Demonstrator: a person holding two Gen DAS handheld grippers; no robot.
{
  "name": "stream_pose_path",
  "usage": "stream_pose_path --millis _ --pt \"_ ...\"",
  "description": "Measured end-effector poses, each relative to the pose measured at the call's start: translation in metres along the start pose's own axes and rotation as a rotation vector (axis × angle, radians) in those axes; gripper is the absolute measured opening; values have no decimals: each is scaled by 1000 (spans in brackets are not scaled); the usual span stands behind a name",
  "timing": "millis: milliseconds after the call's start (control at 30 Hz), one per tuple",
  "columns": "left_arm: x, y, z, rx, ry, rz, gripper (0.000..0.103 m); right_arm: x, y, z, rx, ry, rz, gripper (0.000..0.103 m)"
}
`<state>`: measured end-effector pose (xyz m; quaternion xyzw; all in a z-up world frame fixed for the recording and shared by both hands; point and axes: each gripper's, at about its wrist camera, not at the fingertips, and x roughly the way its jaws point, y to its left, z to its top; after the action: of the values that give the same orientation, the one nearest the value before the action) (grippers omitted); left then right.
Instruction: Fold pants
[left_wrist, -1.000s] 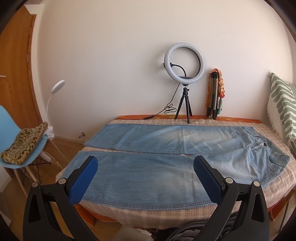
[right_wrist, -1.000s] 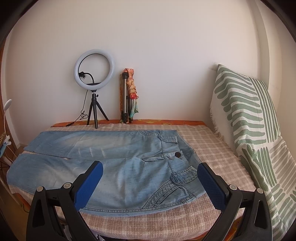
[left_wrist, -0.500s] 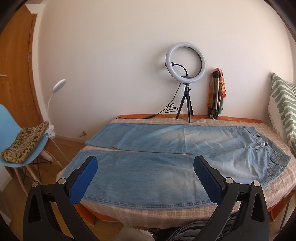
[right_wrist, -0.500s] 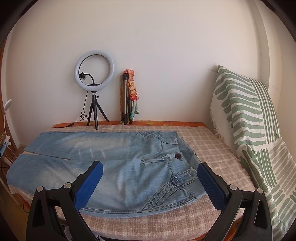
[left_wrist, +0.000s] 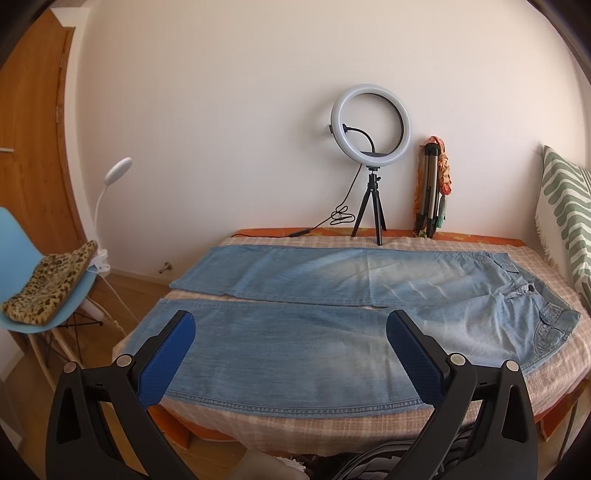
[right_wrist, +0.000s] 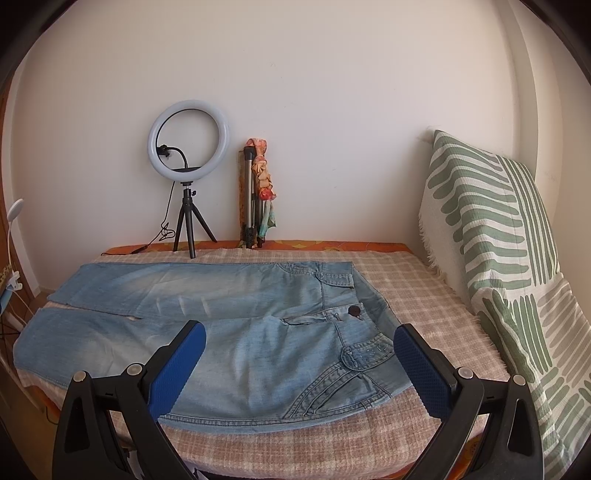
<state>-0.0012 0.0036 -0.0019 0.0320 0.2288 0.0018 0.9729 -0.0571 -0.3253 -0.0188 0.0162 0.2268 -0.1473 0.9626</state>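
Observation:
Light blue jeans (left_wrist: 295, 343) lie flat on the checked bedspread (left_wrist: 332, 432), legs spread apart toward the left, waist at the right. In the right wrist view the jeans (right_wrist: 258, 332) show their waistband, dark button and pockets. My left gripper (left_wrist: 290, 325) hovers open above the near leg, close to the bed's front edge, with nothing between its blue pads. Over the near hip and pocket area my right gripper (right_wrist: 299, 334) is held open, also empty. Neither gripper touches the cloth.
A ring light on a small tripod (left_wrist: 371, 166) and a folded tripod (left_wrist: 428, 192) stand against the back wall. A green striped pillow (right_wrist: 498, 240) leans at the right. A blue chair (left_wrist: 22, 266) with a leopard cushion and a white lamp (left_wrist: 114, 173) stand left of the bed.
Both wrist views have shifted slightly, as both grippers drifted a little over the jeans. The jeans have not moved, and both grippers stay open.

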Motion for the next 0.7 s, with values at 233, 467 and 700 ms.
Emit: stream_pose_path --millis 233,467,700 --pt "0 0 0 1 0 1 103 0 0 0 1 0 0 103" --pt "0 3 -1 1 1 1 103 0 0 0 0 0 -1 103" --pt "0 5 -2 -1 1 5 103 0 1 0 1 0 -1 103"
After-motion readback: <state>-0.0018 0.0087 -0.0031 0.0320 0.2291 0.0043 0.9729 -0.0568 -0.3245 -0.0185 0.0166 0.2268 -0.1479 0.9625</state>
